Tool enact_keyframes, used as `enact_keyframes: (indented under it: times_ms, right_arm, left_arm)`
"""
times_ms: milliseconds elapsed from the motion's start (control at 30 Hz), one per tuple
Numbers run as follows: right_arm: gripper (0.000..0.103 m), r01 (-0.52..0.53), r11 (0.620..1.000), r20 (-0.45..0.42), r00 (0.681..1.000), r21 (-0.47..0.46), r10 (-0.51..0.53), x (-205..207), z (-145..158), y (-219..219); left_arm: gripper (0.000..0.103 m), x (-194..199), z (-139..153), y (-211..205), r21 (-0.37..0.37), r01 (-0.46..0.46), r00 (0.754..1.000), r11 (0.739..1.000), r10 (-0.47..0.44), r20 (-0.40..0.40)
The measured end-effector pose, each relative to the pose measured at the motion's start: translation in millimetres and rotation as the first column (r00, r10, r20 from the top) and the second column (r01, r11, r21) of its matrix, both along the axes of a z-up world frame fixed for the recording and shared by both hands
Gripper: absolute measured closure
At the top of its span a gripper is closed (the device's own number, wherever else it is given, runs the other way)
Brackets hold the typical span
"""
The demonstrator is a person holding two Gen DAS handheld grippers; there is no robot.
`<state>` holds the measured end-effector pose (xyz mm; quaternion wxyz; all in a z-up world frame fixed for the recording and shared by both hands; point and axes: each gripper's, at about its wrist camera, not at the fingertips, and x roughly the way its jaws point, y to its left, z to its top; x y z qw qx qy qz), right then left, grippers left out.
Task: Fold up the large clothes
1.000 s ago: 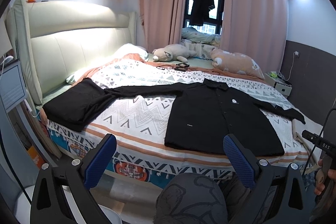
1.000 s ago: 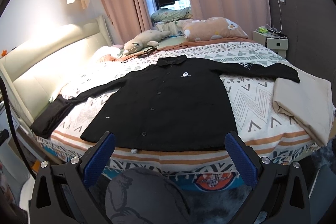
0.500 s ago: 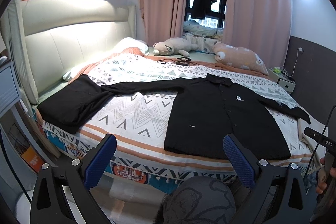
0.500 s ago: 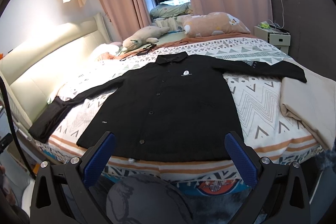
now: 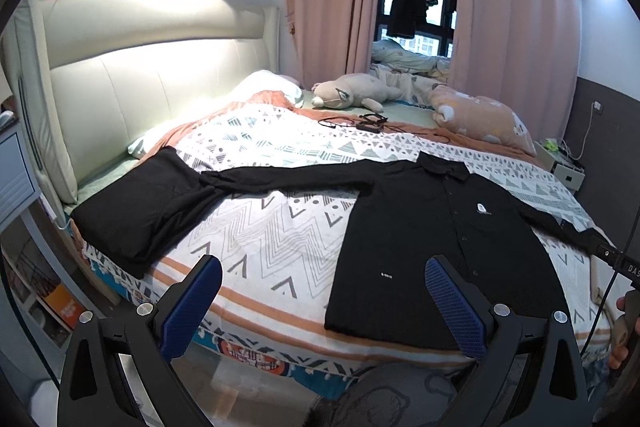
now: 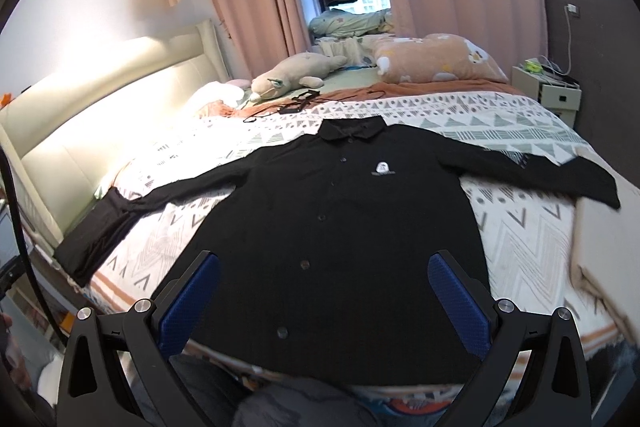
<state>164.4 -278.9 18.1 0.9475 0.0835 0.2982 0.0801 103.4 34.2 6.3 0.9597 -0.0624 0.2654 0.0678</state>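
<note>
A black long-sleeved button shirt [image 5: 436,239] [image 6: 340,227] lies flat and face up on the patterned bedspread [image 5: 272,227], collar away from me and sleeves spread to both sides. Its left sleeve reaches a folded black garment [image 5: 140,203] [image 6: 92,239] near the headboard. My left gripper [image 5: 324,299] is open above the bed's near edge, to the left of the shirt's hem, holding nothing. My right gripper [image 6: 324,299] is open too, hovering over the lower part of the shirt with nothing between its fingers.
A folded beige cloth [image 6: 604,259] lies at the bed's right side. Plush toys [image 5: 352,95] [image 6: 432,59], a cable and glasses [image 5: 368,123] sit at the far side. A nightstand [image 6: 548,91] stands on the right, the padded headboard [image 5: 140,75] on the left. The person's knee [image 5: 384,399] is below.
Both grippers have moved forward and closer to the bed; the shirt now looms larger, and the right gripper has come over its hem. The clothes have not moved.
</note>
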Motion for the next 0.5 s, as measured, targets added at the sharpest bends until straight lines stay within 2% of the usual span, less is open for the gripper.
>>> enact_keyframes:
  times_ms: [233,500]
  right_arm:
    - [0.000,-0.018,0.999,-0.006,1.000,0.027,0.018,57,8,10]
    - [0.000,-0.044,0.997,-0.006,0.999,0.062,0.045,114,11,32]
  left_arm:
    - [0.001,45,1,11,0.006,-0.044,0.999,0.999,0.044,-0.027]
    - [0.001,95,-10,20,0.028,-0.047,0.995,0.998,0.050,-0.087]
